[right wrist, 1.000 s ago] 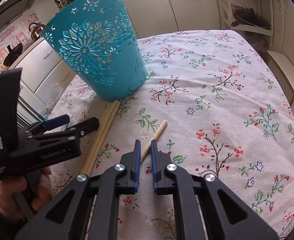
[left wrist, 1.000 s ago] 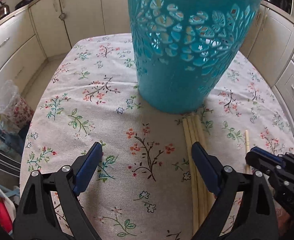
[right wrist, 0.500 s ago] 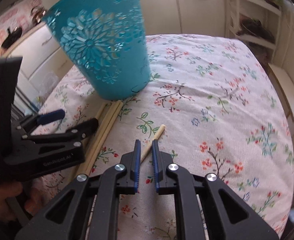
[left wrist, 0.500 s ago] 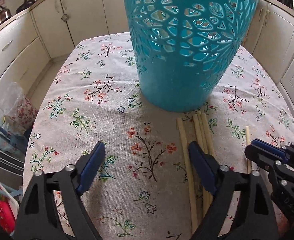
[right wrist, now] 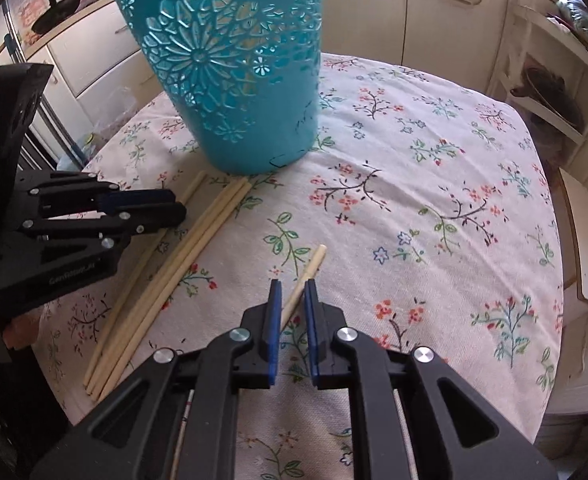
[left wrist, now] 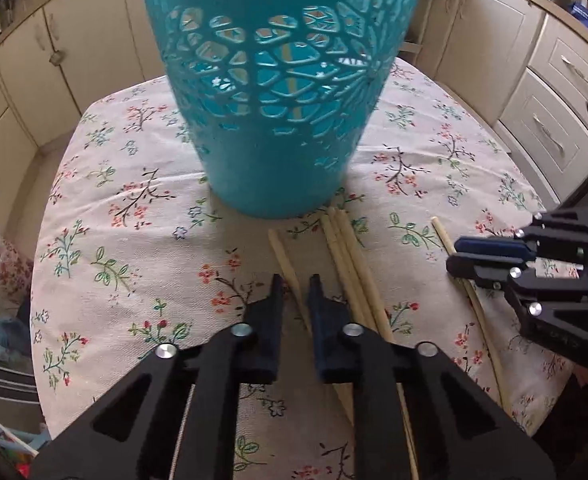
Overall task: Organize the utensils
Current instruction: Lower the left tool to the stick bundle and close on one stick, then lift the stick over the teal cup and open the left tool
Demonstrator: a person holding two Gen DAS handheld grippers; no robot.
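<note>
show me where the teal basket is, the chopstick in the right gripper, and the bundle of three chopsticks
teal basket (right wrist: 230,80): right wrist view, patterned side wall.
chopstick in the right gripper (right wrist: 312,266): right wrist view, free end.
bundle of three chopsticks (right wrist: 198,240): right wrist view, mid-length.

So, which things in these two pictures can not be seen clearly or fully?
- Basket top: cut off by the upper edge in the left wrist view; its contents show only as a pale strip through the holes.
- Chopstick in the left gripper: its near part is hidden behind the fingers.
- Single chopstick in the right gripper: the right wrist view hides its near end under the gripper body.
- Chopstick bundle: exact count unclear.
</note>
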